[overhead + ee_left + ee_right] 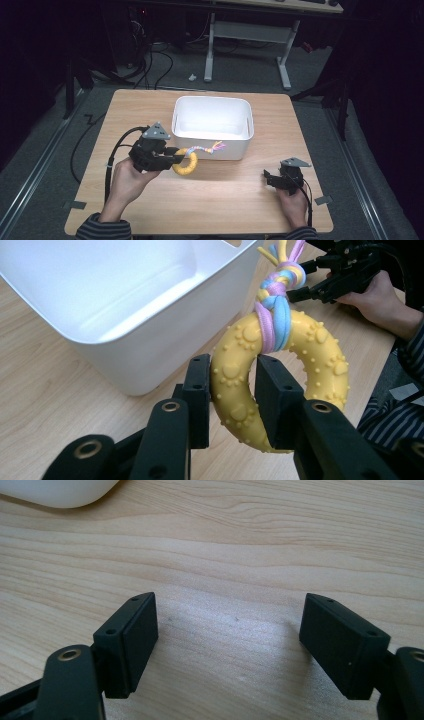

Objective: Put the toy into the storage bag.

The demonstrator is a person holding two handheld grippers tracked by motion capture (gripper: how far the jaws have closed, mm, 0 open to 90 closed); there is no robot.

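A yellow rubber ring toy (187, 164) with a braided pastel rope (210, 148) tied to it hangs just in front of the white bin (212, 145). My left gripper (175, 157) is shut on the ring; in the left gripper view both black pads clamp the ring's (235, 385) near side, and the rope (276, 305) rises from its top. The bin (125, 355) stands empty beside it. My right gripper (270, 179) rests low over the table at the front right, and its fingers (132, 640) stand wide open above bare wood.
The wooden table (150, 105) ends close behind the bin and at both sides. A desk frame (250, 35) and cables (150, 65) lie on the floor beyond. Tape marks (323, 200) sit at the front corners.
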